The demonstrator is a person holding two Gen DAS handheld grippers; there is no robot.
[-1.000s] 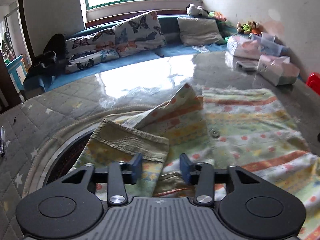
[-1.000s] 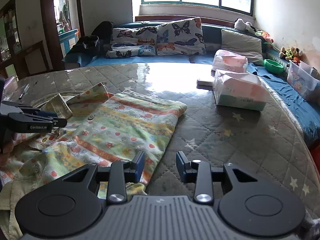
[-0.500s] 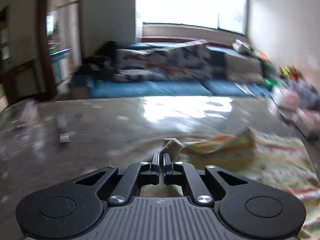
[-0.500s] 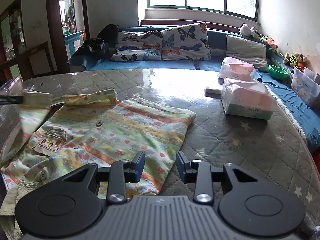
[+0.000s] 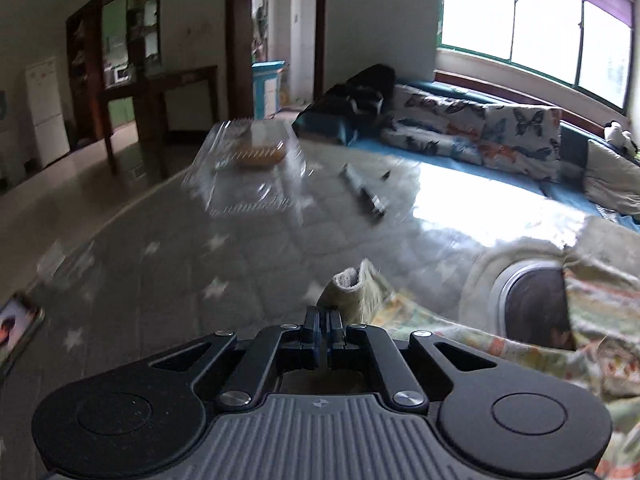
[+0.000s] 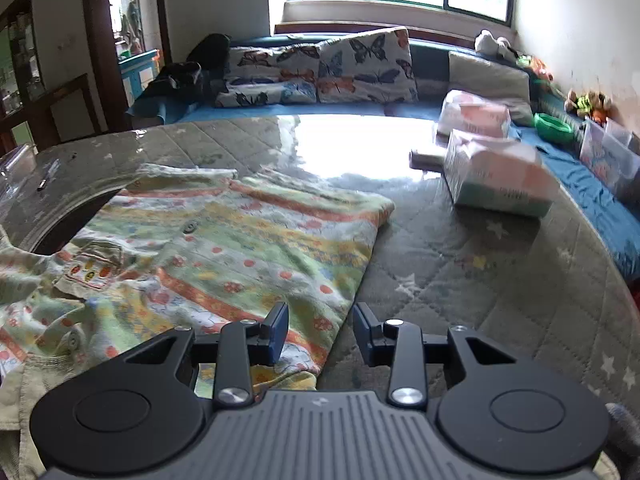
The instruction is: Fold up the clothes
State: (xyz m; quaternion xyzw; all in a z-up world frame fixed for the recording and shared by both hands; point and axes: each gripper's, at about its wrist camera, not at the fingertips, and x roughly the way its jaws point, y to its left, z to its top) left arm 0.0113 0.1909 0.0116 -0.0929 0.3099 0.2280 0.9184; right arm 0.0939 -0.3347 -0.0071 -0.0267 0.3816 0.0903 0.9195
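Striped cotton, a small shirt (image 6: 224, 248), lies spread on the quilted surface (image 6: 480, 280), its long axis running away toward the window. The left gripper (image 5: 323, 320) is clamped tight on a sleeve cuff (image 5: 350, 288), which sits out at the garment's left side; the body lies to that gripper's right. The right gripper (image 6: 321, 332) hangs part open and empty over the near hem. Bare surface stretches right toward the tissue packs (image 6: 500, 184).
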